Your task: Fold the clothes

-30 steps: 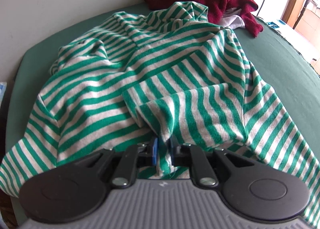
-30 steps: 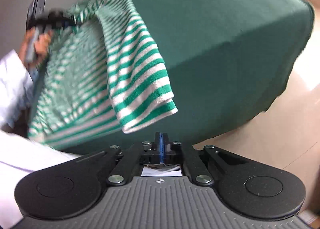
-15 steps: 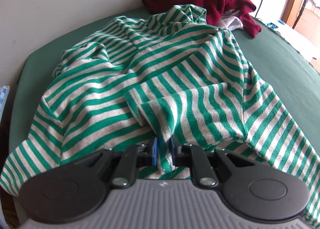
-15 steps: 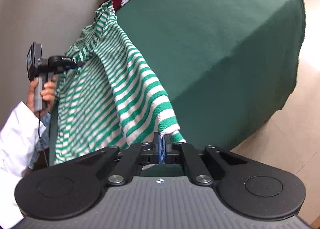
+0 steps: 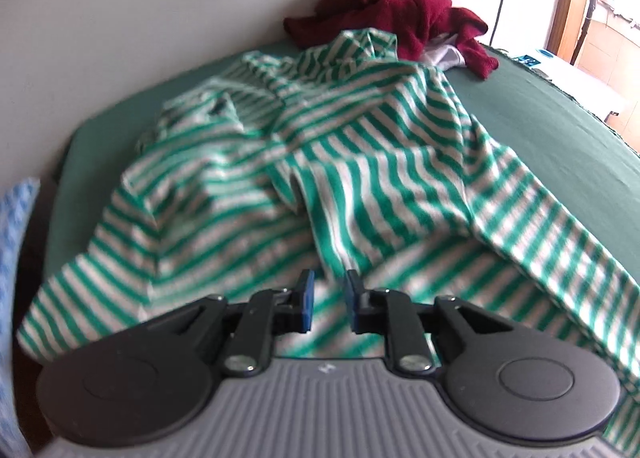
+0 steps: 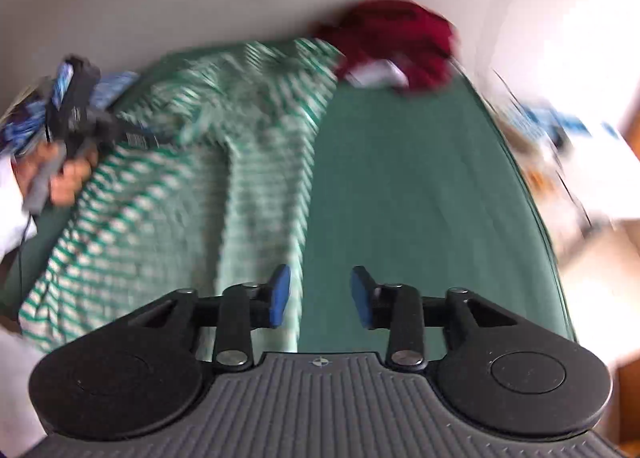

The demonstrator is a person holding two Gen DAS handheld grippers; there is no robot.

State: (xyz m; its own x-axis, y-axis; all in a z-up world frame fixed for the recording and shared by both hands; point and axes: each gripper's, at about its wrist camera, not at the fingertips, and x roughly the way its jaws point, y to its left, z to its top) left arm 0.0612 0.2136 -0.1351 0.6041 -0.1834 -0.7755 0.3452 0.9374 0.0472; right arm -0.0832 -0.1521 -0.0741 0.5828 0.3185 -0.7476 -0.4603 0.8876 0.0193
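Green-and-white stripes fill most of what I see from my left gripper: the striped shirt lies rumpled across the dark green table cover, its body spread toward the wall and one sleeve running down the right side toward the near edge. My left gripper's blue-padded fingers stand a little apart, and a raised fold of the shirt rises just beyond the gap between them; through the blur I cannot tell whether the pads touch the cloth. At the far end of the table, against the pale wall, a dark red garment sits in a heap, its front edge touching the shirt's collar end, with a scrap of white cloth peeking out beneath it.

From my right gripper the picture is heavily smeared by motion. Its fingers are spread wide with nothing between them, hovering above the table where the shirt's edge meets bare green cover. On the left of that view my left hand grips the handle of the other tool, which points over the shirt. The red heap shows at the far end here too.
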